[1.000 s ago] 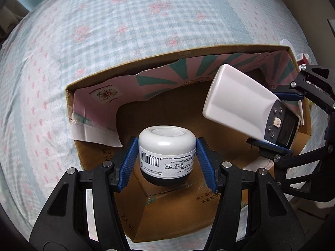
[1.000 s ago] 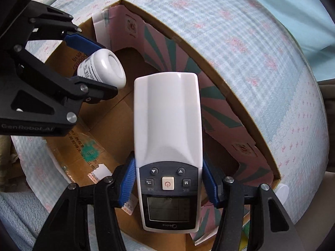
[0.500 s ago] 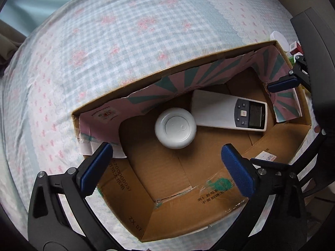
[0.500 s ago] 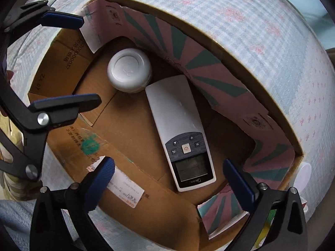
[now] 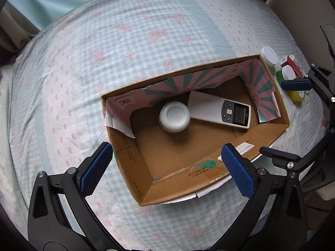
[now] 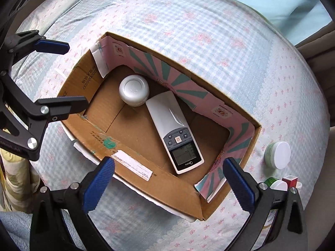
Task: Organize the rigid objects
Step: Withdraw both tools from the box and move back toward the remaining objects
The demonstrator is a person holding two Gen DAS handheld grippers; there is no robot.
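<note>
- Cardboard box (image 6: 134, 167) sits on the checked bedspread (image 6: 209, 27).
- White jar (image 6: 134, 93) and remote (image 6: 173, 129) lie inside, touching.
- Right gripper (image 6: 167, 182) hangs wide open above the box's near wall.

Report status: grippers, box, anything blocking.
Left gripper open, empty; right gripper open, empty. Jar and remote lying in box, touching. Small jars outside box; nothing blocking.

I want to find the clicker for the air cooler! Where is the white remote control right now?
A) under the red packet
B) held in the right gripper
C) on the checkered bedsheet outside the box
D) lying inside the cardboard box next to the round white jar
D: the white remote control lies flat on the floor of the brown cardboard box, beside the round white jar, and both grippers are open and empty.
</note>
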